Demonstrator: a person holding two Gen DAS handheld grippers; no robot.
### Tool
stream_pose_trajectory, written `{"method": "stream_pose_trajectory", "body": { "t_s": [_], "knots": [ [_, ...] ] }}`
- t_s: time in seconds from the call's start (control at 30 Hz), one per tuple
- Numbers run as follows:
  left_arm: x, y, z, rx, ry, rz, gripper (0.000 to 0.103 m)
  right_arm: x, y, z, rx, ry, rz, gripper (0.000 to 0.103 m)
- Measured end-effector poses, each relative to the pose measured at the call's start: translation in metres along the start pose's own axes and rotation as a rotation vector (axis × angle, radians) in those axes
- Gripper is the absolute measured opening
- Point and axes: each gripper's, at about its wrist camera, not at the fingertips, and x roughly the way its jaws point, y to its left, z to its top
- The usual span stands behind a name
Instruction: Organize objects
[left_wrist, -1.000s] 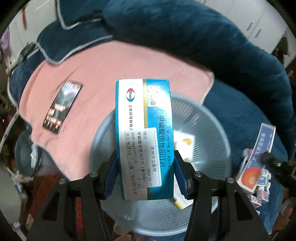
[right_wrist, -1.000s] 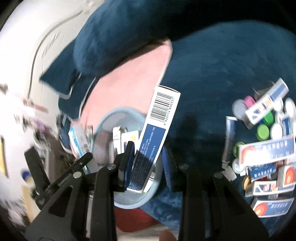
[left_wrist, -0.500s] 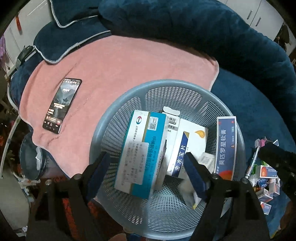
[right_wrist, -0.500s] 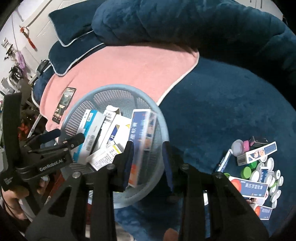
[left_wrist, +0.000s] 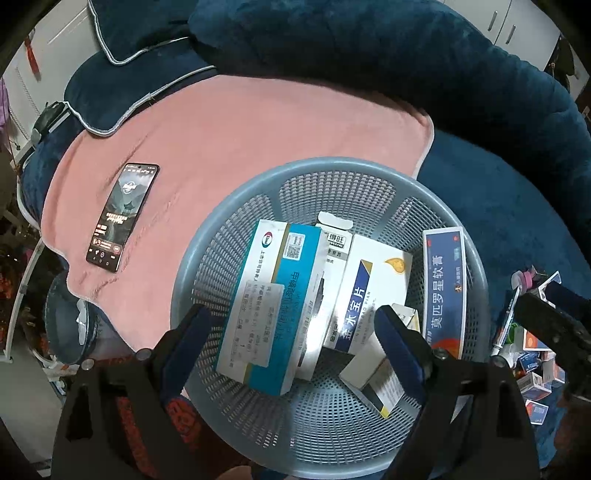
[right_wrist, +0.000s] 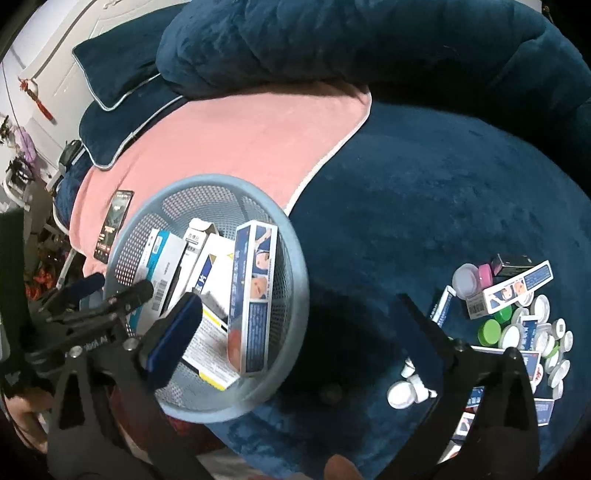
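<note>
A light blue mesh basket (left_wrist: 332, 170) (right_wrist: 295, 258) sits on the blue couch and holds several medicine boxes. Among them are a teal and white box (left_wrist: 273, 310), a white box with a blue stripe (left_wrist: 369, 295) and a dark blue box (left_wrist: 443, 288) (right_wrist: 253, 295) leaning on the basket wall. My left gripper (left_wrist: 291, 317) hangs open over the basket, holding nothing. My right gripper (right_wrist: 297, 299) is over the basket's right rim with its jaws opening wide; the dark blue box stands free of its pads. A heap of boxes, jars and caps (right_wrist: 517, 325) lies to the right.
A phone (left_wrist: 122, 216) lies face up on the pink towel (left_wrist: 258, 129) left of the basket. Dark blue cushions (right_wrist: 332, 48) rise behind. A white tube (right_wrist: 406, 391) lies near the heap. Bare blue upholstery (right_wrist: 424, 184) stretches between basket and heap.
The left gripper let go of the teal and white box, which now lies in the basket. The right gripper released the dark blue box into the basket and spread wide.
</note>
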Motion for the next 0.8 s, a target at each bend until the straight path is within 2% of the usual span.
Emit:
{"method": "stream_pose_trajectory", "body": {
  "t_s": [0.07,0.13,0.23,0.33,0.4,0.6,0.67,0.8],
  "knots": [
    [-0.001,0.001,0.0,-0.007,0.003,0.001,0.091,0.006,0.003,0.002,0.001,0.003,0.001,0.102],
    [-0.003,0.003,0.0,-0.021,-0.007,0.003,0.091,0.009,0.004,0.004,0.026,-0.005,0.07,0.102],
    [-0.006,0.012,-0.002,-0.052,-0.019,0.021,0.091,0.013,0.005,0.009,0.112,0.012,0.313,0.102],
    [-0.008,0.027,-0.006,-0.1,-0.027,0.049,0.091,0.019,0.007,0.011,0.17,0.025,0.459,0.102],
    [-0.009,0.036,-0.009,-0.137,-0.027,0.055,0.091,0.029,0.007,0.011,0.214,0.045,0.524,0.102],
    [-0.004,0.04,-0.016,-0.131,-0.013,0.071,0.091,0.068,0.014,0.003,0.29,0.135,0.601,0.103],
    [-0.003,0.037,-0.015,-0.121,-0.014,0.071,0.091,0.074,0.021,-0.002,0.275,0.151,0.56,0.103],
    [-0.003,0.033,-0.016,-0.106,-0.012,0.059,0.091,0.062,0.022,0.001,0.236,0.134,0.548,0.103]
  ]
}}
